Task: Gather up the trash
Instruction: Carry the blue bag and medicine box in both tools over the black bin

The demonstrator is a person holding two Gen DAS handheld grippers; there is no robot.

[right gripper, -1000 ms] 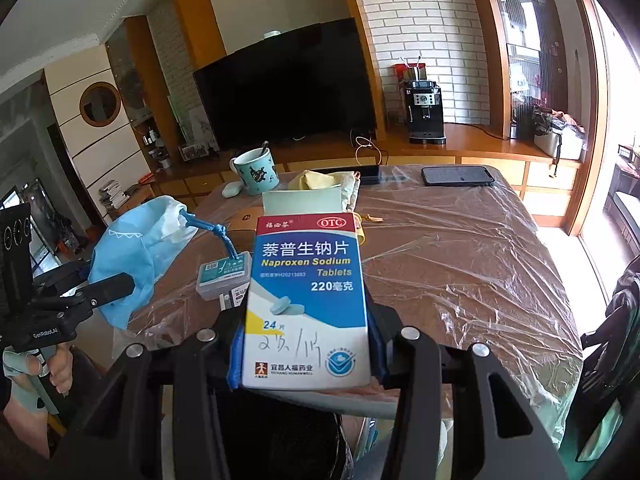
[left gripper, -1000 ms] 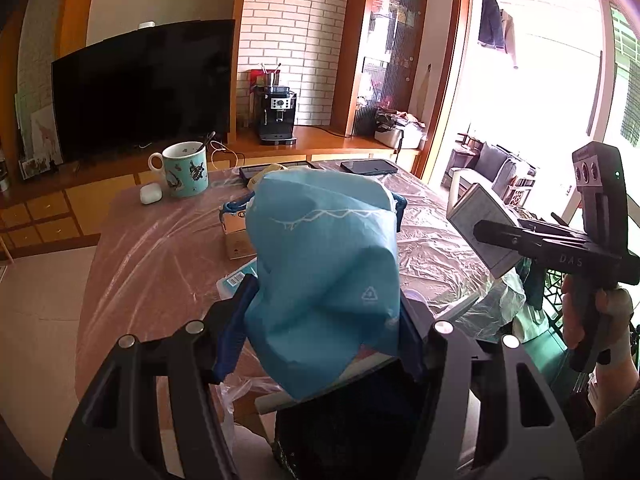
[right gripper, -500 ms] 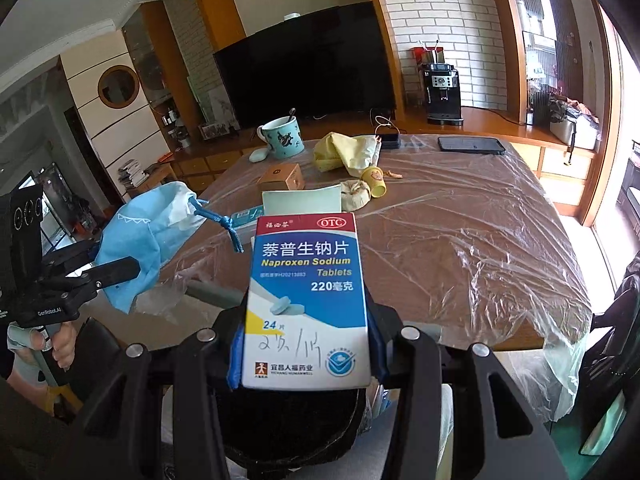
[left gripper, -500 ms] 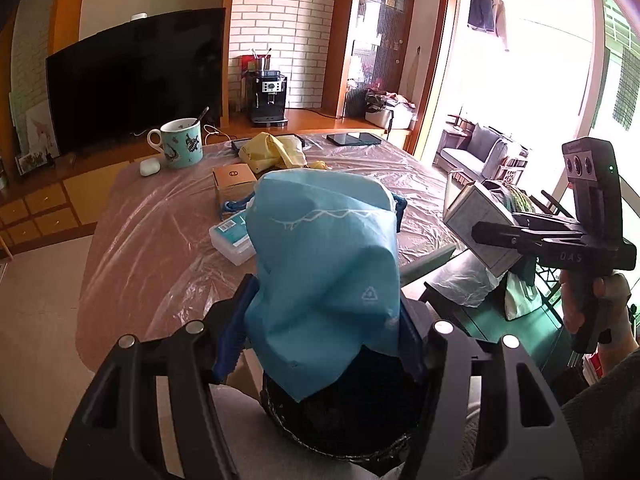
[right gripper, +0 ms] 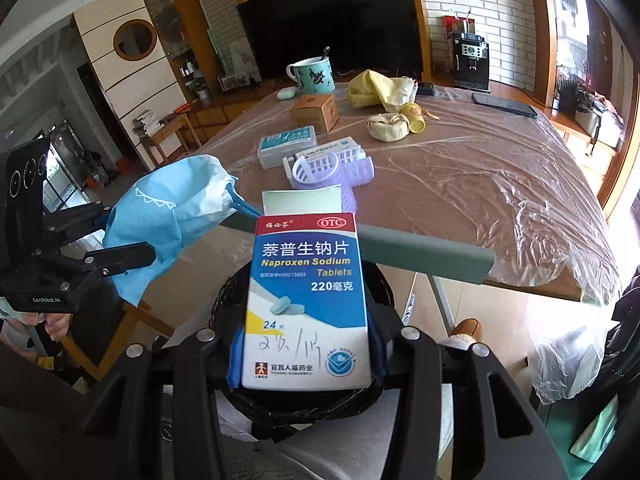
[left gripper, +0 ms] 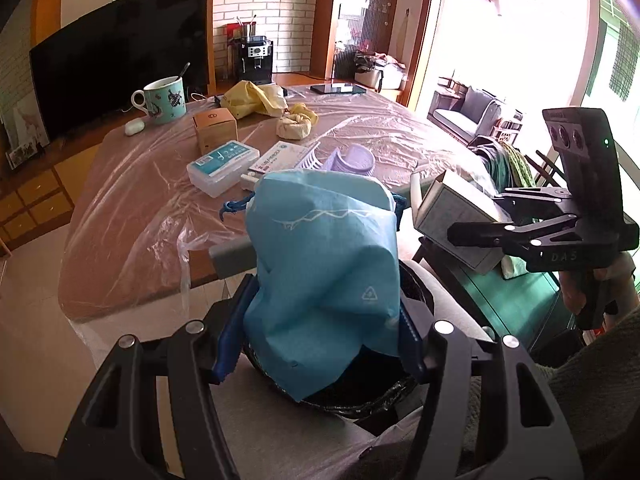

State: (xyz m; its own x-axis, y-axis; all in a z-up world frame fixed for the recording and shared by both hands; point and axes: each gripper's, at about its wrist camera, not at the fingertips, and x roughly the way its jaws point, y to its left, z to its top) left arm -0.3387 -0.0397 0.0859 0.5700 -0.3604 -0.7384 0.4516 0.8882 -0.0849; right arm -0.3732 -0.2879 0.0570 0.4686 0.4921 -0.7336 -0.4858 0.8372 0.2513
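A: What surface is shown?

B: A table (right gripper: 460,184) covered with clear plastic film is shown.

A: What is laid on it?

B: Near the far edge a patterned mug (right gripper: 312,75), an earbud case (right gripper: 286,93) and a yellow cloth (right gripper: 376,88) are seen. Toward the middle a small brown box (right gripper: 314,112) and a clear plastic case (right gripper: 286,147) are placed; a purple roller (right gripper: 340,174) is found near the near edge.

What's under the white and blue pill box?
Right below the white and blue pill box, held in the right gripper, sits a round bin lined with a black bag. The box covers the bin's inside, so what is in it cannot be seen.
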